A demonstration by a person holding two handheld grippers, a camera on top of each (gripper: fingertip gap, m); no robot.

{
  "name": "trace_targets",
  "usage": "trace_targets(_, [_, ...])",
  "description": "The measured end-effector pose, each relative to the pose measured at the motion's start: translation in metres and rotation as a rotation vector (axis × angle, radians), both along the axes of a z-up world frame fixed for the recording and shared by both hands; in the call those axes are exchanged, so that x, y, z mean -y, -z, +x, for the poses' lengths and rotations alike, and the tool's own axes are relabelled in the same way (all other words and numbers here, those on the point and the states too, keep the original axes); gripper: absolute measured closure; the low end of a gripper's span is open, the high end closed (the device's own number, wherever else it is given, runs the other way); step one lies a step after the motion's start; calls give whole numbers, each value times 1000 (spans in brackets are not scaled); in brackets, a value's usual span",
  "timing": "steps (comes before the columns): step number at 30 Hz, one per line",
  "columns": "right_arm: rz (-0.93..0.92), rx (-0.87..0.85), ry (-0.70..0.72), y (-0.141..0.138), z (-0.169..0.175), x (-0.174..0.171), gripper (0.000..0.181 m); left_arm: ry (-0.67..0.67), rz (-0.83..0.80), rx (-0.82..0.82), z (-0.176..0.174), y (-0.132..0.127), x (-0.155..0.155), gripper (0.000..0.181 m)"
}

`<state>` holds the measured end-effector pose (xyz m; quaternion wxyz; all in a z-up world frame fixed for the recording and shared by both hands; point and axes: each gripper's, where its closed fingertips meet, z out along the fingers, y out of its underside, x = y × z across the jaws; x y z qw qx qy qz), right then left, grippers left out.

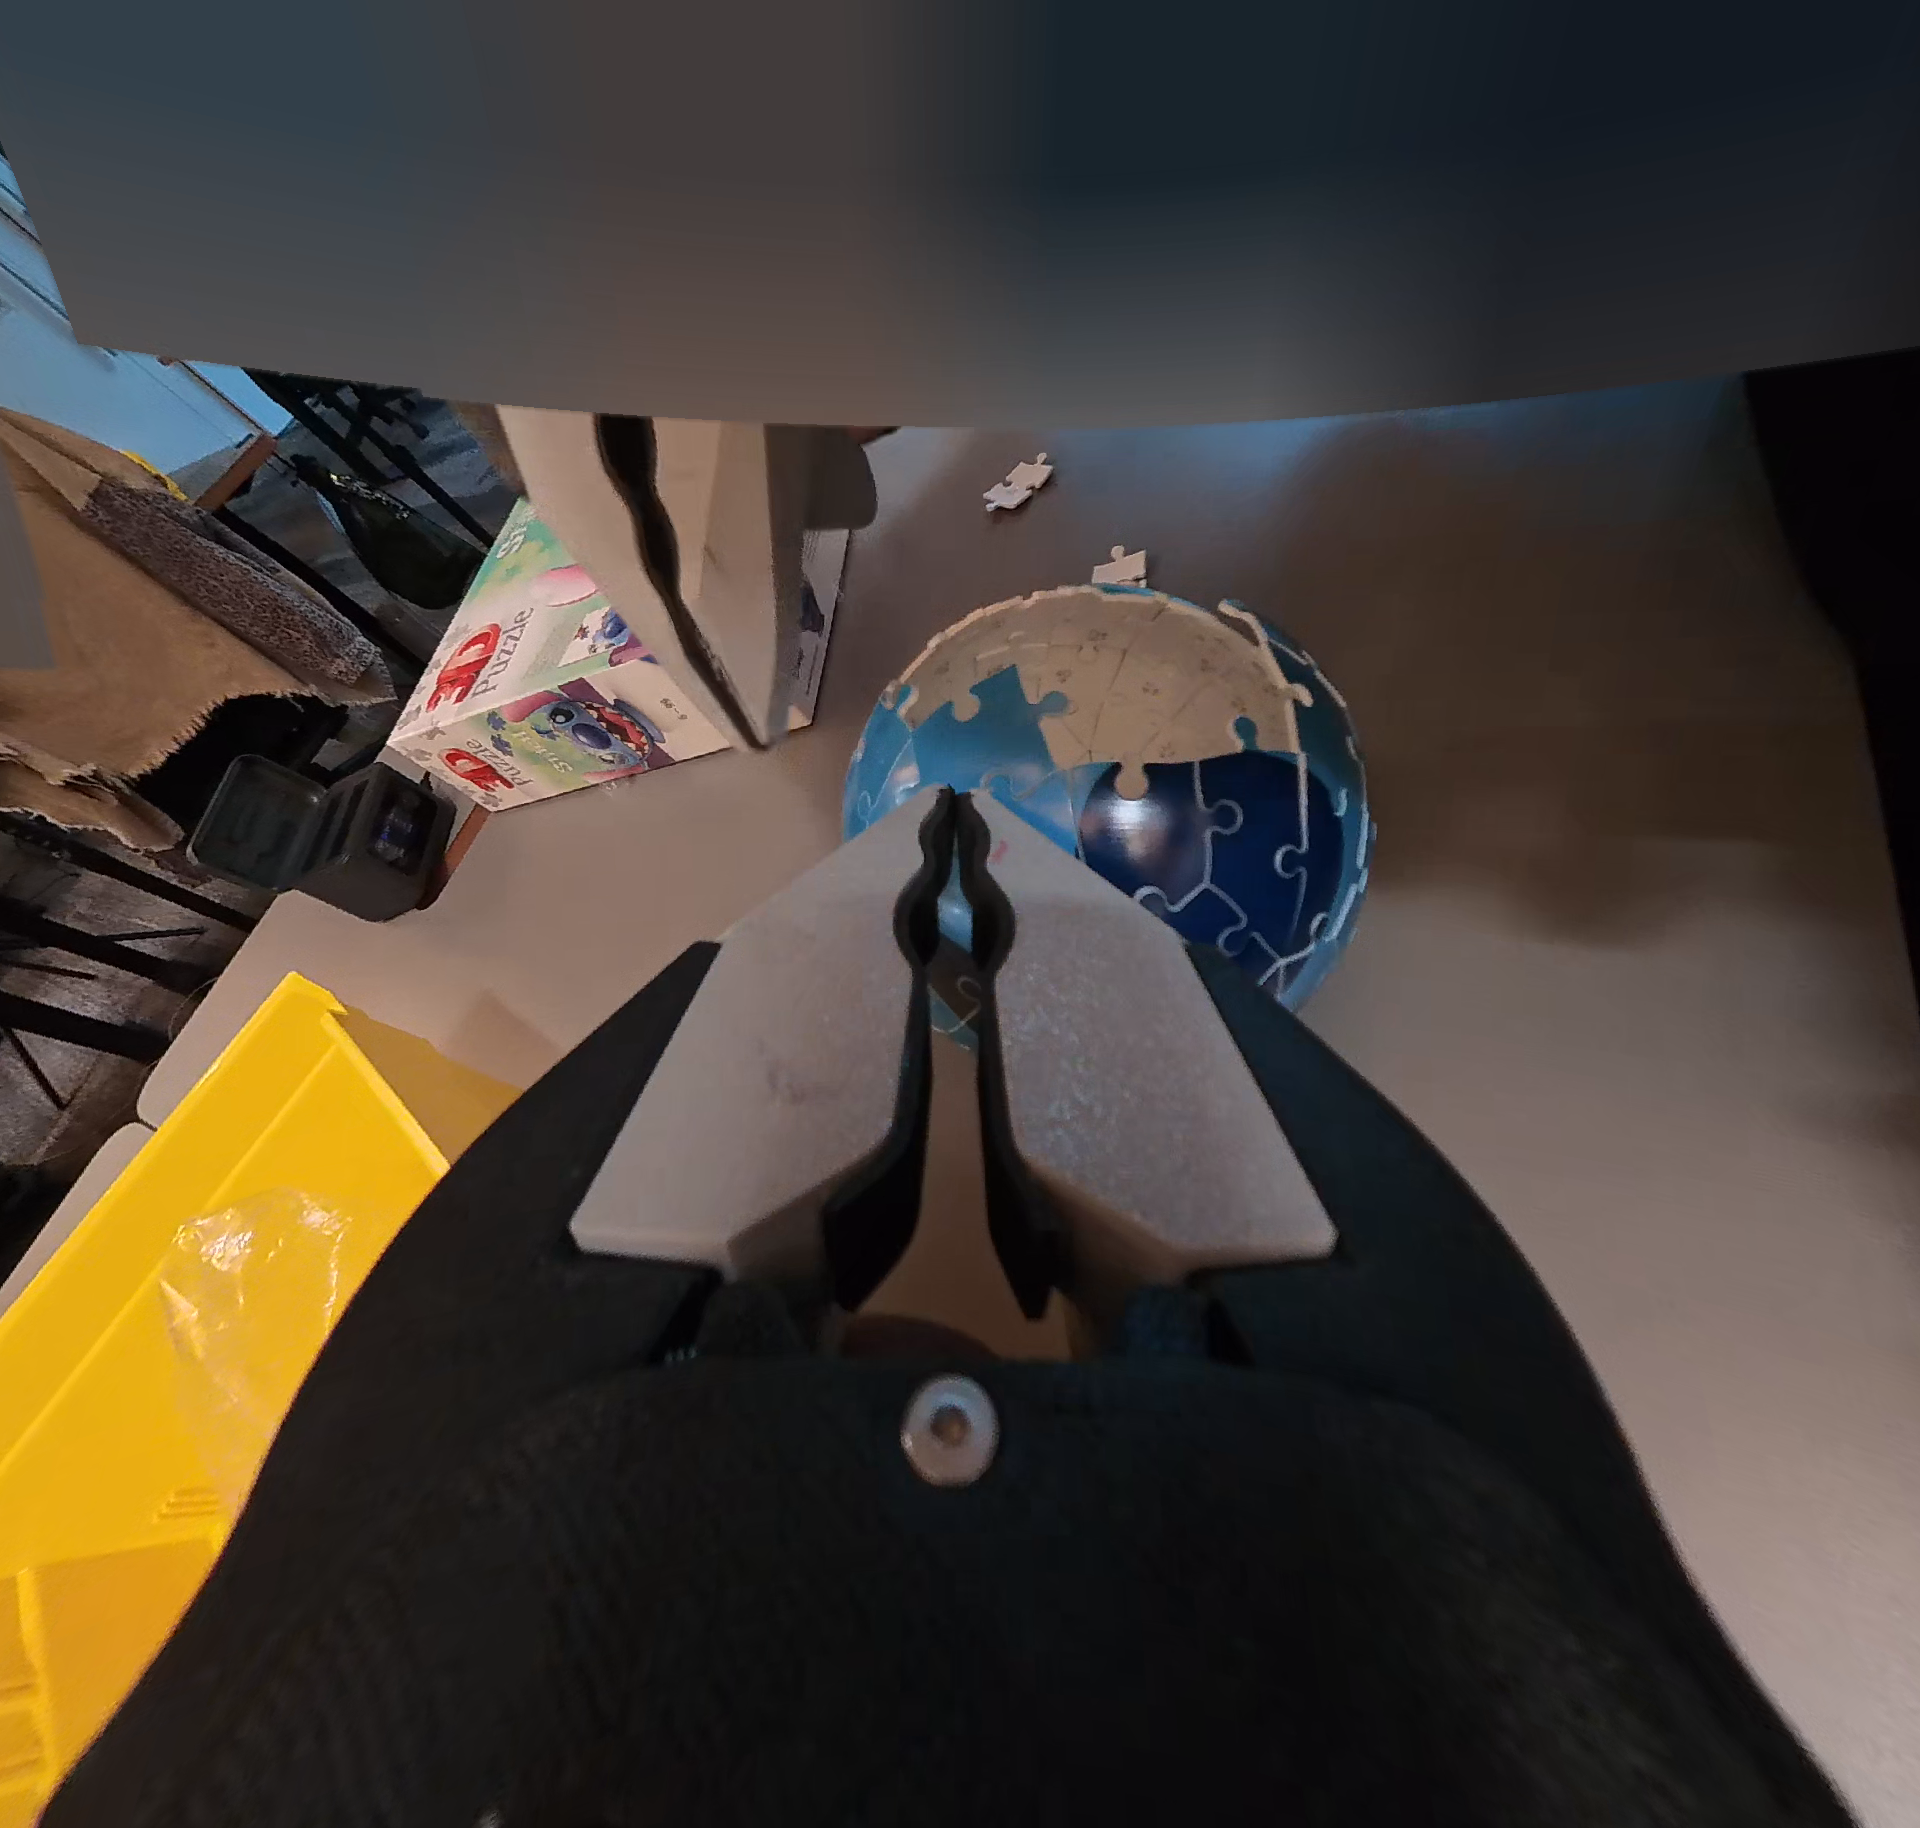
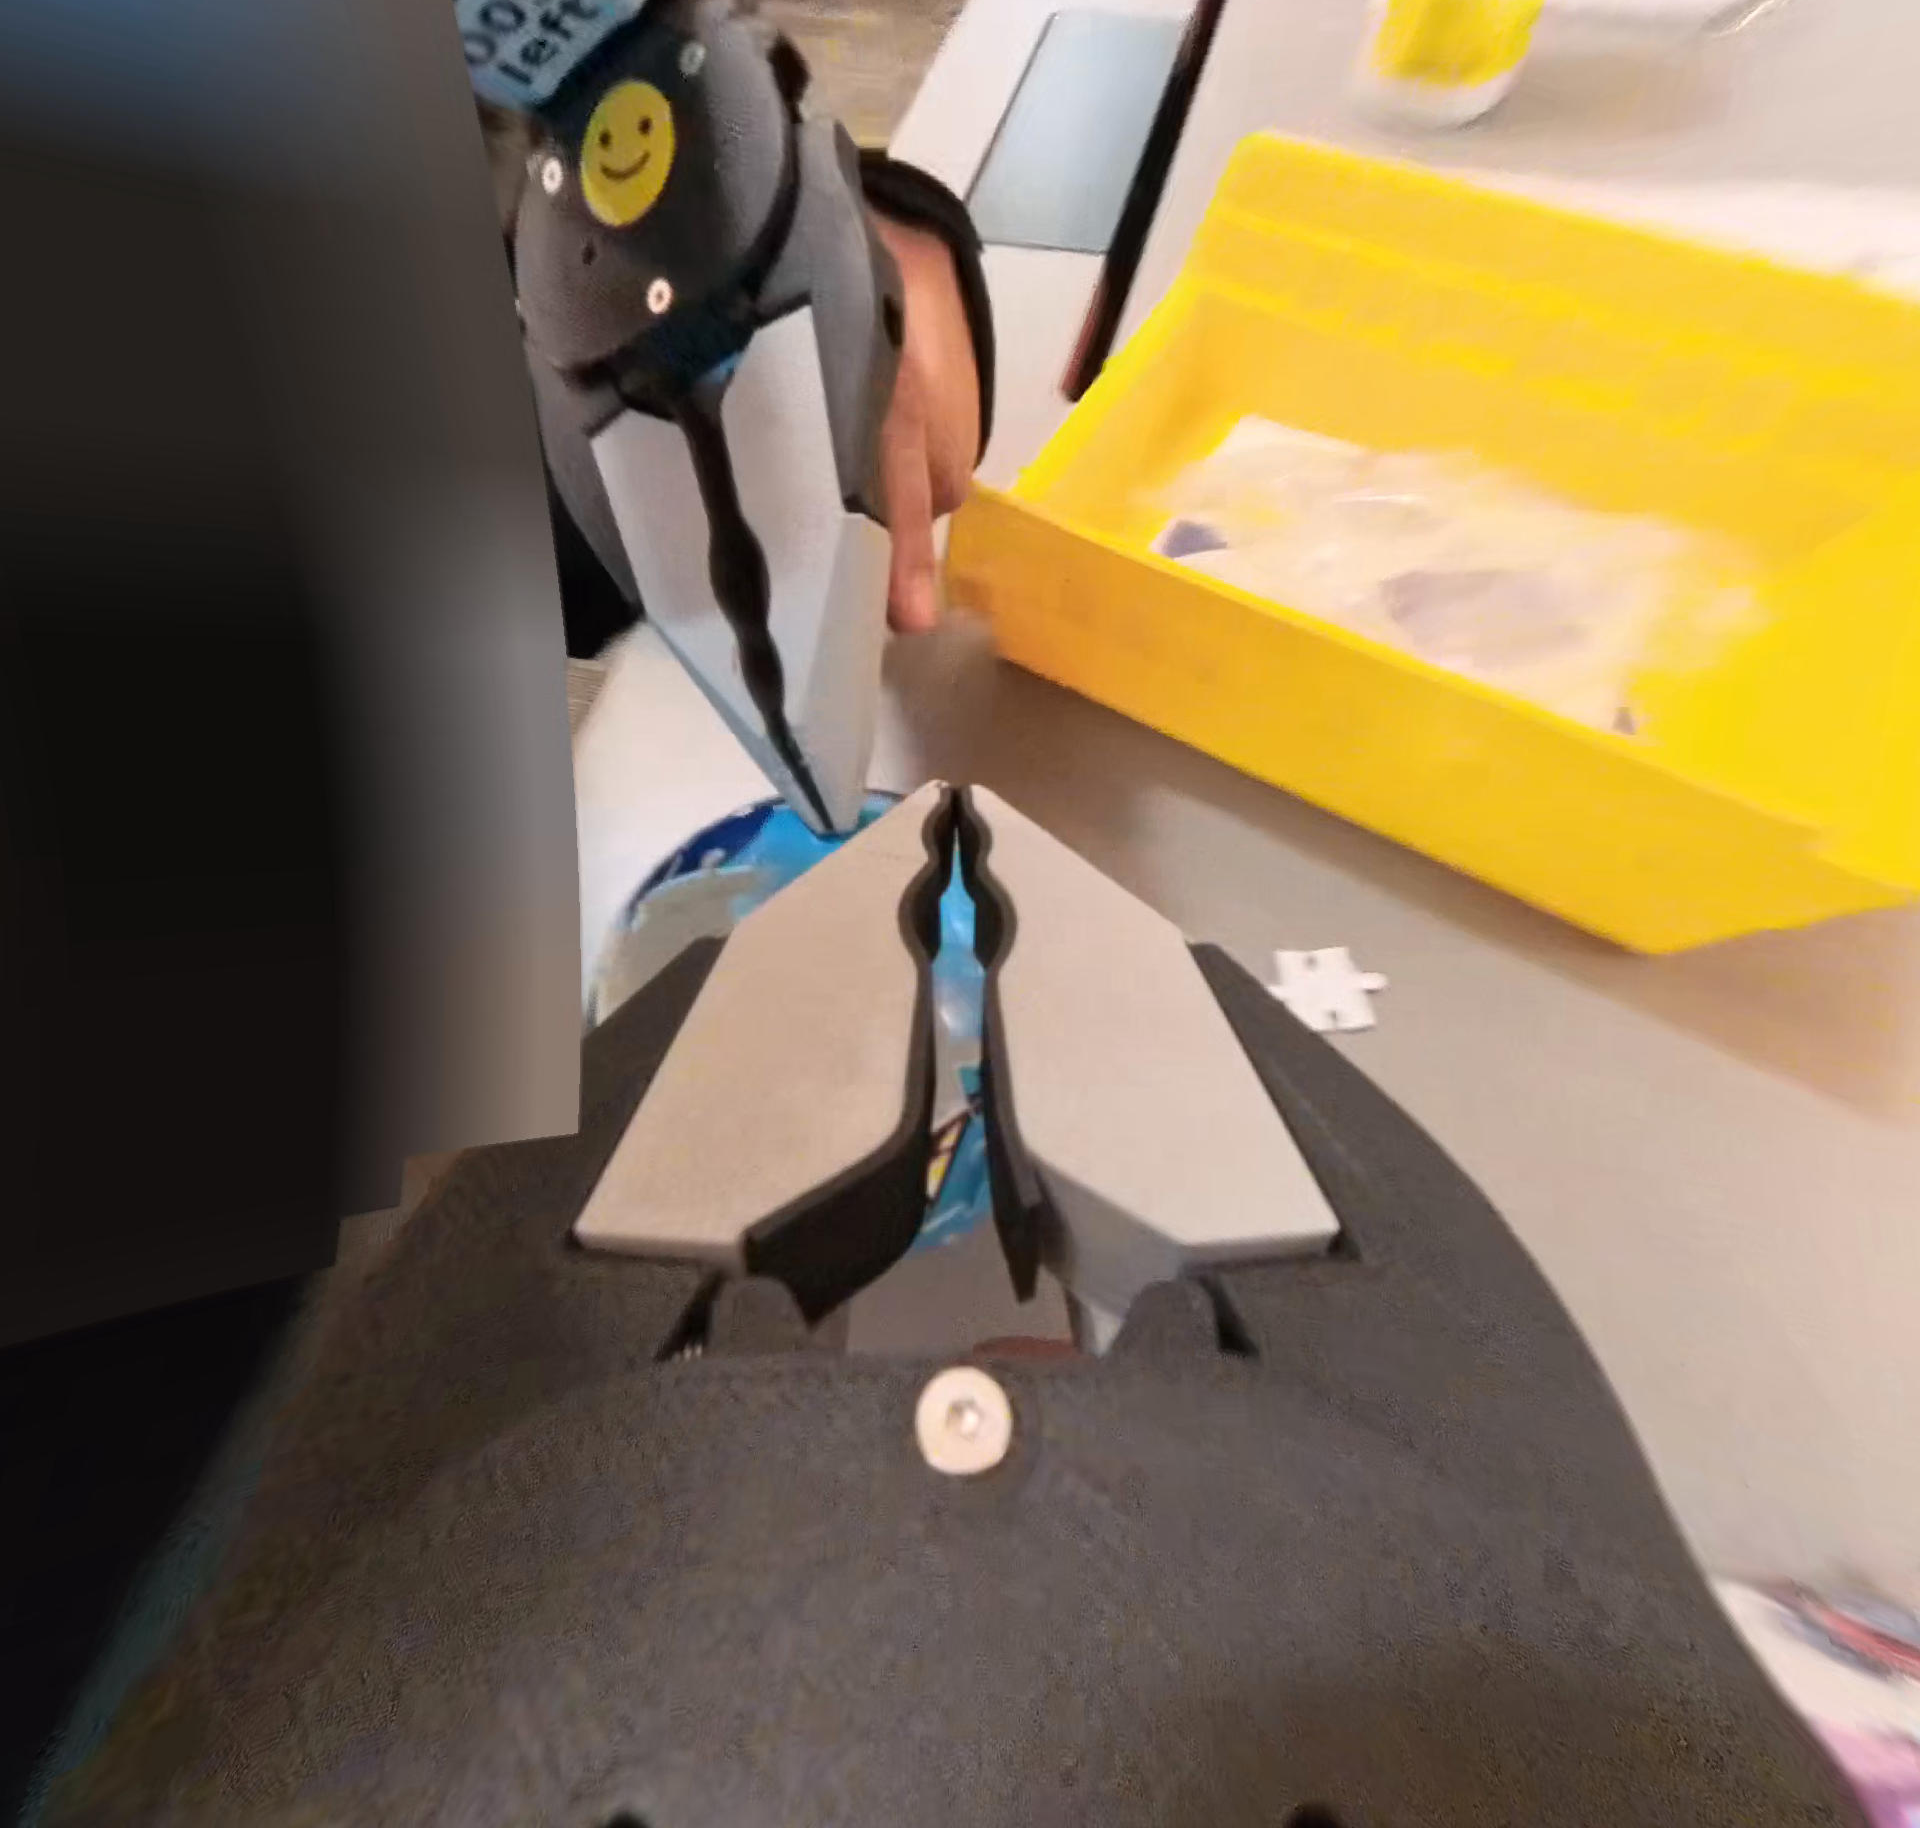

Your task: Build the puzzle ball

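Sitting on the grey table (image 1: 1558,1207), the ball (image 1: 1226,843) is only partly built. Blue pieces cover its lower half, and a big hole near the top lets you see the white backs of the pieces on its far side. It rests with the hole turned up, likely so new pieces can go in from above.

The left gripper (image 1: 951,804) touches the near side of the ball. Its jaws are pressed together, and nothing I can see is between them. It seems to lean on the ball to keep it from rolling. The right gripper (image 2: 954,799) comes from the other side, also pressed together, with its tip near the ball. It may be pushing a piece flat, but I cannot tell.

Two loose white pieces (image 1: 1018,485) lie face down on the table past the ball, close enough to grab next. A hand (image 2: 925,428) holds the left gripper. The puzzle box (image 1: 540,698) stands off to the side, out of the way. A yellow bin (image 2: 1455,531) holds a clear bag (image 2: 1455,552), maybe with more pieces.
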<state>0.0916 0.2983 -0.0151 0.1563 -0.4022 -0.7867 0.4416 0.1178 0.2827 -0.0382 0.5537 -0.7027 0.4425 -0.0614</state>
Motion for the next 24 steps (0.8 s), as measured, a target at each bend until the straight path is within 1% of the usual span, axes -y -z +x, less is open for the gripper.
trace_targets(2, [-85, 90, -42, 4, -1, 6, 181, 1, 2, -1, 0, 0, 0, 181])
trace_targets(3, [-100, 106, -50, 6, -2, 7, 181, 1, 3, 0, 0, 0, 0, 181])
trace_targets(10, [-61, 204, -97, 28, 1, 12, 181, 2, 5, 0, 0, 0, 0, 181])
trace_targets(12, [-40, 212, -100, 33, 3, 11, 181, 4, 7, -1, 0, 0, 1, 181])
trace_targets(19, [-76, 194, -94, 29, 4, 7, 181, 7, 5, -3, 1, 1, 1, 181])
trace_targets(24, [-61, 197, -99, 32, 8, 8, 181, 11, 5, -3, 2, 1, 1, 181])
